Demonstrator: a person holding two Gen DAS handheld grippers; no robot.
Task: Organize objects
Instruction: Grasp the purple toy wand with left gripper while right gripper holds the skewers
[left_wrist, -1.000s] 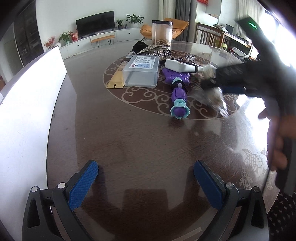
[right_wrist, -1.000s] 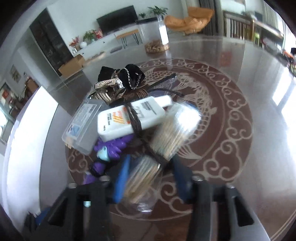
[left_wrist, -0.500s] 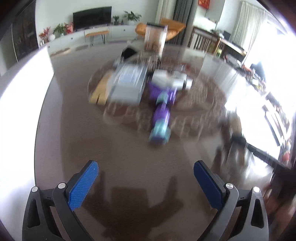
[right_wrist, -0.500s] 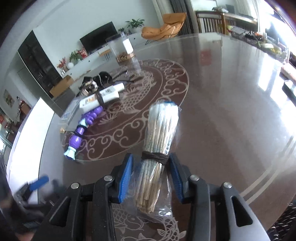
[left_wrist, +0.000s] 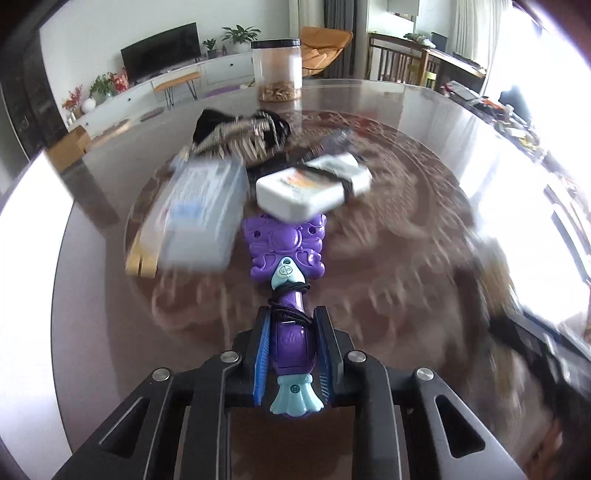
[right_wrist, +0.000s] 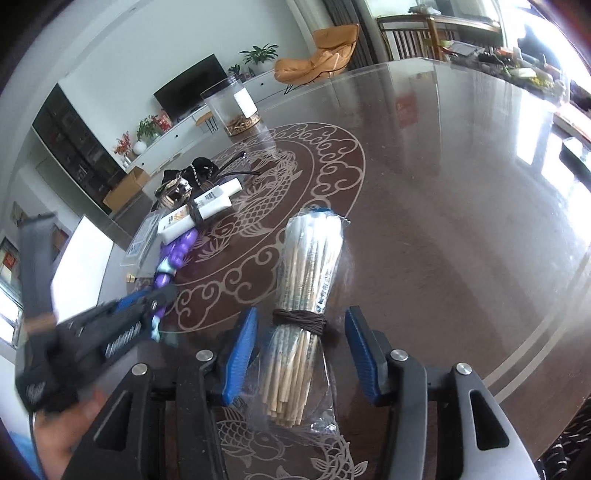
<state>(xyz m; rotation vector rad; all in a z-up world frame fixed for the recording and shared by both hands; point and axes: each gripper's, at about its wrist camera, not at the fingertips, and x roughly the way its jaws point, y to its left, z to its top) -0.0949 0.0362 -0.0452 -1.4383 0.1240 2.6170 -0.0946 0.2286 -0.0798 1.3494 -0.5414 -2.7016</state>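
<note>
So my left gripper (left_wrist: 291, 350) is clamped on the handle of the purple toy (left_wrist: 287, 280), blue pads squeezing it from both sides, with the light-blue tail end poking back toward the camera at 6 o'clock and a black cord wound around the neck just past the fingertips. The toy's wide head points to 12 o'clock, right up against a white tube (left_wrist: 314, 184) with a dark band around it, and a clear plastic box (left_wrist: 203, 214) sits at about 10 o'clock beside the head. That view is pretty smeared, so finer detail is a no-go. Over on the right gripper (right_wrist: 301, 350), the jaws are spread wide and not touching anything; the bundle of wooden sticks (right_wrist: 304, 295) in clear wrap, tied with a dark cord, lies on the glass-topped table (right_wrist: 443, 221) between the two pads with a gap on each side. From there the left gripper shows at 9 o'clock, and a clear jar (right_wrist: 232, 110) stands far off around 11.
</note>
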